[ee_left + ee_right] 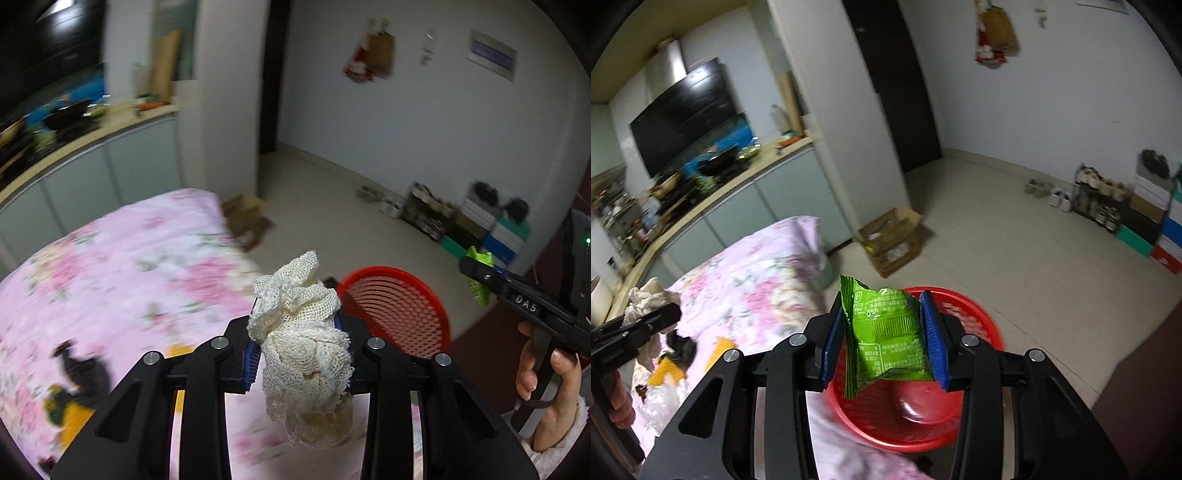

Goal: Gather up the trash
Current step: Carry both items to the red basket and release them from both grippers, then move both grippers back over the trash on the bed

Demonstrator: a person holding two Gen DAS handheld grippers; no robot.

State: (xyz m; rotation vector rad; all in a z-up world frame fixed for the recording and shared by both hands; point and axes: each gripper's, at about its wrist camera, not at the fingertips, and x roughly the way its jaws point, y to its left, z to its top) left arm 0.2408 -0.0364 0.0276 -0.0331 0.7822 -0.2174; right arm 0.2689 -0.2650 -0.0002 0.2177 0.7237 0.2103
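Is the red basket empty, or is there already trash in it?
Cannot tell for sure. In the right wrist view the red basket looks empty, but the green snack wrapper held in the right gripper covers part of it.

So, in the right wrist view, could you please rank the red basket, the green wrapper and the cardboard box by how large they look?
1. red basket
2. green wrapper, though closest to the camera, which inflates it
3. cardboard box, far off on the floor, so truly perhaps bigger

Left hand-held gripper (299,354) clamped, right hand-held gripper (884,341) clamped
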